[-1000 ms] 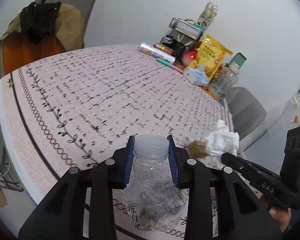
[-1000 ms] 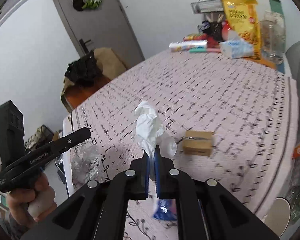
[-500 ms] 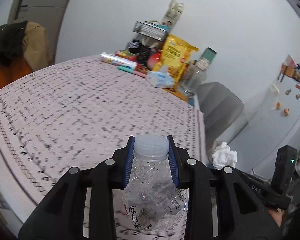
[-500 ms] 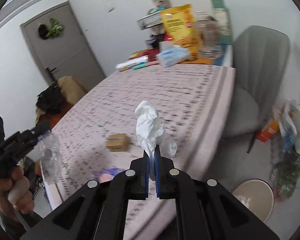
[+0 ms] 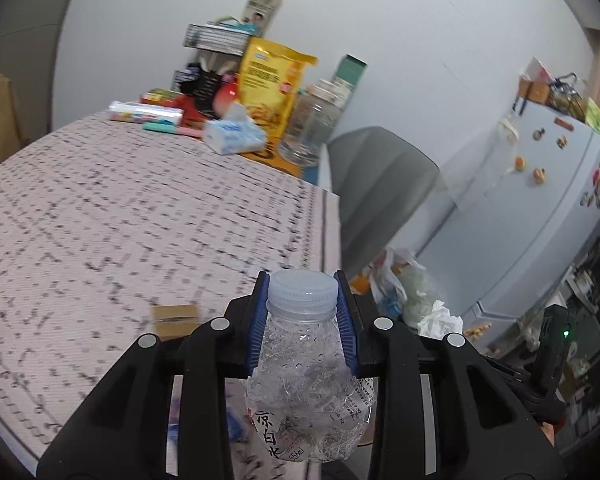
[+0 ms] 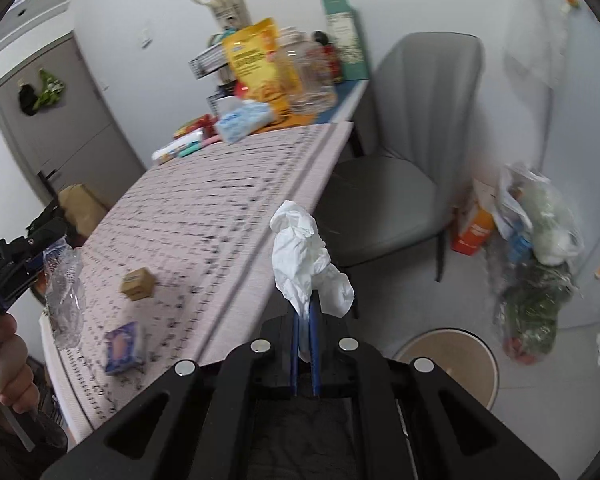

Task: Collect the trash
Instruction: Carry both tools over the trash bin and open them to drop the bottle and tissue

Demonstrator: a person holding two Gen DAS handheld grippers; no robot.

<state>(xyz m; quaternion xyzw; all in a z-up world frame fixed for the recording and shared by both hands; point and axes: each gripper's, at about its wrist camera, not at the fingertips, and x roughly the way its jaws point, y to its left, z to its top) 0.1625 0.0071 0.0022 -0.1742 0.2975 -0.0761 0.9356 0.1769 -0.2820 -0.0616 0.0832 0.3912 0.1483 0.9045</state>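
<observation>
While the left gripper clamps a crumpled clear bottle by its neck, the right gripper pinches a white tissue. A small cardboard box sits on the table.

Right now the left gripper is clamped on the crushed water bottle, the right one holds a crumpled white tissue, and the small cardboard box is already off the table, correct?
Not quite. The small cardboard box sits on the table, as the right wrist view shows. The left gripper does clamp the crushed water bottle, and the right gripper holds the crumpled white tissue.
</observation>
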